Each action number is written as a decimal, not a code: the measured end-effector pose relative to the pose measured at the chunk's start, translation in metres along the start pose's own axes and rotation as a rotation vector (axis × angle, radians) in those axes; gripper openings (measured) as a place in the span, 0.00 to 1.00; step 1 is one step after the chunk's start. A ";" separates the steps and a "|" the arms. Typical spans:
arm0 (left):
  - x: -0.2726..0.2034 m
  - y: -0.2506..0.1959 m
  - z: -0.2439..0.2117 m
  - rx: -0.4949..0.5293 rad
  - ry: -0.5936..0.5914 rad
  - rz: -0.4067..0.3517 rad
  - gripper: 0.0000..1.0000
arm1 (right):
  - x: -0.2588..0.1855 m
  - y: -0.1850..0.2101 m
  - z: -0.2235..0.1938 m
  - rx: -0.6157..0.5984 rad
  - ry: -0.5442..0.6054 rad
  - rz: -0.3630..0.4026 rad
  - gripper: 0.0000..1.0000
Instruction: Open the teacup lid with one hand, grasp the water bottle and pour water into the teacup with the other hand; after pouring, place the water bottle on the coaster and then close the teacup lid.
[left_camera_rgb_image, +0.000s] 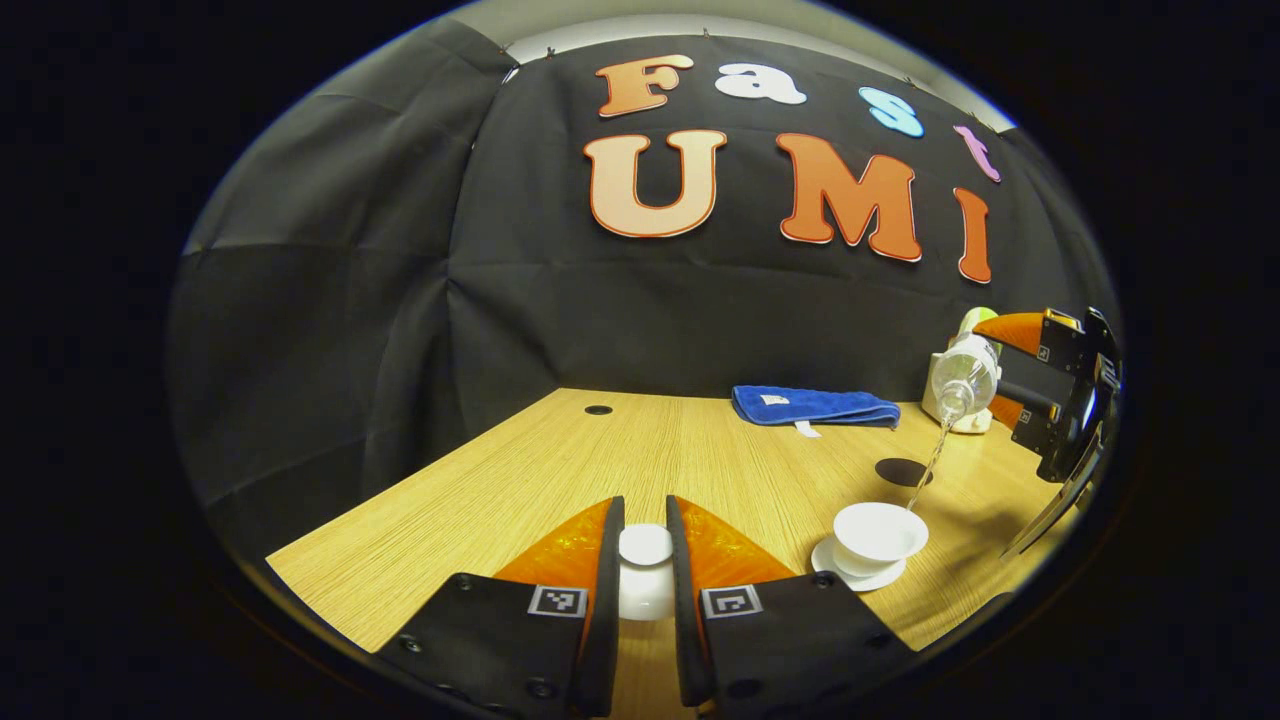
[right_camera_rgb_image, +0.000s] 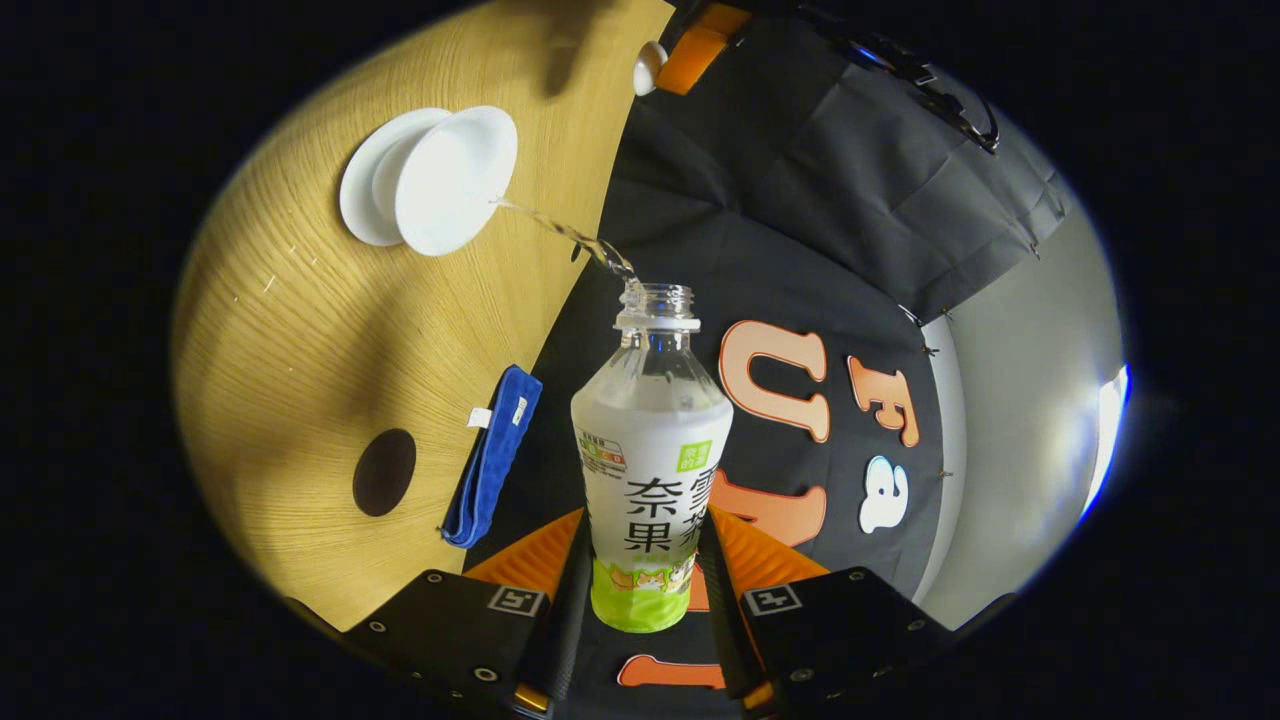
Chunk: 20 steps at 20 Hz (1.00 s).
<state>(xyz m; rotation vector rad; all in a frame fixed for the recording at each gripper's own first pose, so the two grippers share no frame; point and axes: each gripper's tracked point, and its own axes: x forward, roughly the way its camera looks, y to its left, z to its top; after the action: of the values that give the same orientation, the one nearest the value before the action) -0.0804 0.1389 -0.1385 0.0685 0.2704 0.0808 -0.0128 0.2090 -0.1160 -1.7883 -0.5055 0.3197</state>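
Note:
My left gripper (left_camera_rgb_image: 645, 545) is shut on the white teacup lid (left_camera_rgb_image: 645, 570), held low over the wooden table. To its right the white teacup (left_camera_rgb_image: 878, 530) stands uncovered on its white saucer (left_camera_rgb_image: 840, 572). My right gripper (right_camera_rgb_image: 642, 560) is shut on the clear water bottle (right_camera_rgb_image: 650, 450), which is tipped on its side with no cap. A thin stream of water (right_camera_rgb_image: 560, 232) runs from its mouth to the rim of the teacup (right_camera_rgb_image: 455, 180). In the left gripper view the bottle (left_camera_rgb_image: 965, 378) hangs above and right of the cup. The dark round coaster (left_camera_rgb_image: 903, 471) lies just behind the cup.
A folded blue cloth (left_camera_rgb_image: 815, 405) lies at the back of the table (left_camera_rgb_image: 520, 470) by the black wall. A white and green object (left_camera_rgb_image: 962, 418) stands behind the bottle at the far right. A small dark hole (left_camera_rgb_image: 598, 409) marks the tabletop at the back left.

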 end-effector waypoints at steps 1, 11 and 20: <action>0.000 0.000 0.001 -0.001 0.000 -0.001 0.28 | -0.001 -0.001 0.001 -0.010 -0.002 -0.012 0.58; 0.000 -0.004 -0.006 0.002 0.014 -0.020 0.28 | -0.002 -0.005 0.006 -0.095 -0.040 -0.090 0.58; 0.001 -0.006 -0.011 0.015 0.027 -0.031 0.28 | 0.009 -0.002 0.022 -0.194 -0.107 -0.090 0.58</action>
<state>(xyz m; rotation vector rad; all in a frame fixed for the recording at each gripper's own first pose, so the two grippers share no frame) -0.0821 0.1334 -0.1497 0.0784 0.2988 0.0488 -0.0158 0.2326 -0.1195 -1.9354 -0.7109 0.3135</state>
